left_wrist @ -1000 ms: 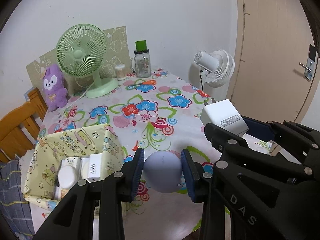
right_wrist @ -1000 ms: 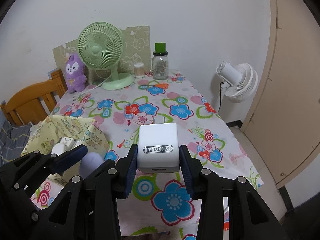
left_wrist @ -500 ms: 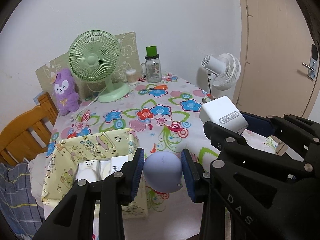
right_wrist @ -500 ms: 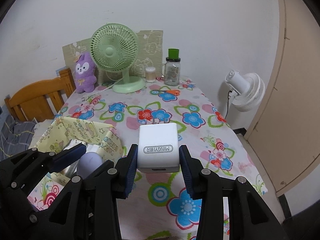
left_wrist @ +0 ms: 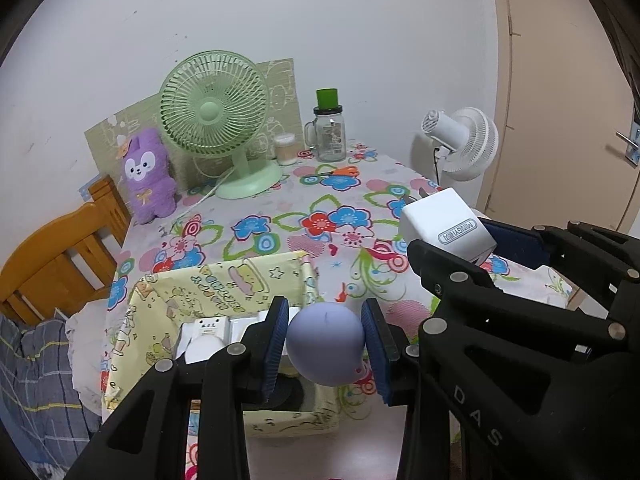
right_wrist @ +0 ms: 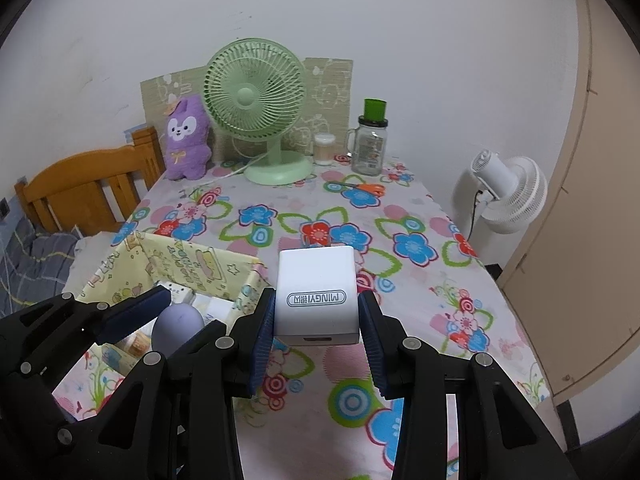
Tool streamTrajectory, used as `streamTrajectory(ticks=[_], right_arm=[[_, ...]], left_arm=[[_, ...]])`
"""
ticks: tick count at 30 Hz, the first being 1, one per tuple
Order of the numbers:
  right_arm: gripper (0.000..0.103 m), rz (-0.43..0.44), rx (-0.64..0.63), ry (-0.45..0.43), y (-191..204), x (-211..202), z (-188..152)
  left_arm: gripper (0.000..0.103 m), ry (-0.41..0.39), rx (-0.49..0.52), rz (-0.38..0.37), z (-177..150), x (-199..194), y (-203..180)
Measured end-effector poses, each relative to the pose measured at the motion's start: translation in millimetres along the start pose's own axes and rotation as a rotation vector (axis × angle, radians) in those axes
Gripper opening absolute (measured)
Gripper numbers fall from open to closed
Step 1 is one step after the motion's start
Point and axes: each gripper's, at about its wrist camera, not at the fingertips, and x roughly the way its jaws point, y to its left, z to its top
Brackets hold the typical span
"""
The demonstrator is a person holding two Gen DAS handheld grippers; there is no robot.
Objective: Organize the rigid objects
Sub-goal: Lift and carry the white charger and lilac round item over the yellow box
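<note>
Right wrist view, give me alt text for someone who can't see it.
The right gripper holds a white charger above a floral tablecloth. To its left, the left gripper holds a lilac ball over a yellow box of chargers. A green fan and purple plush stand at the far wall.

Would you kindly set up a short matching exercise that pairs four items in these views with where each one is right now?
Things:
1. purple ball
2. white charger
3. orange scissors
4. purple plush toy

Places:
A. flat on the tablecloth near the glass jar
B. in the left gripper, over the yellow box
C. beside the green fan, at the wall
D. in the right gripper

Pairs: 1-B, 2-D, 3-A, 4-C
</note>
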Motion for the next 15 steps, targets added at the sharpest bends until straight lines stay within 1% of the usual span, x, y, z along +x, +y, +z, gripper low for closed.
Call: streamTrajectory(ticks=[15], right_arm=[[0.044,0.055,-0.040,0.028,38,25,8]], left_arm=[[0.039,0.029,-0.037,0.029,-6,11,41]])
